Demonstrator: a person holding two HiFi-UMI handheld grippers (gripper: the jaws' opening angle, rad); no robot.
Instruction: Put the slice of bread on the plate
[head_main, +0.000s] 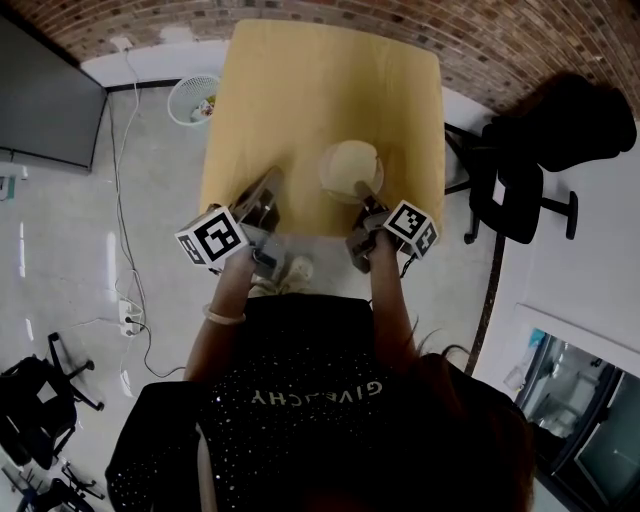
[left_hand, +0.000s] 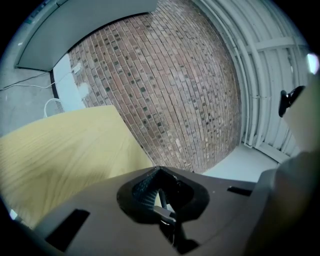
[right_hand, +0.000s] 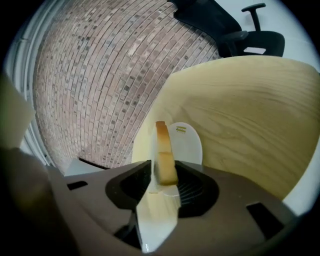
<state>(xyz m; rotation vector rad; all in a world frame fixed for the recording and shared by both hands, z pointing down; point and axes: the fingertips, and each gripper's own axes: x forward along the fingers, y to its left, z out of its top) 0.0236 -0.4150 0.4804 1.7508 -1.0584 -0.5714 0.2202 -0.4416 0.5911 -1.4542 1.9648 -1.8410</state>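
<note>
The slice of bread (right_hand: 164, 150) stands on edge between the jaws of my right gripper (right_hand: 162, 167), which is shut on it, its brown crust towards the camera. Just beyond it lies the pale round plate (right_hand: 192, 145) on the wooden table (right_hand: 250, 115). In the head view the right gripper (head_main: 368, 203) is at the near rim of the plate (head_main: 340, 160). My left gripper (head_main: 260, 200) hovers over the table's near left edge, well left of the plate. In its own view the left gripper (left_hand: 159, 172) is shut with nothing in it.
The table (head_main: 300, 90) runs away from me to a brick wall (head_main: 400, 20). A white wire basket (head_main: 195, 98) stands on the floor at its far left corner. A black office chair (head_main: 520, 190) sits to the right. Cables (head_main: 130, 300) lie on the floor at left.
</note>
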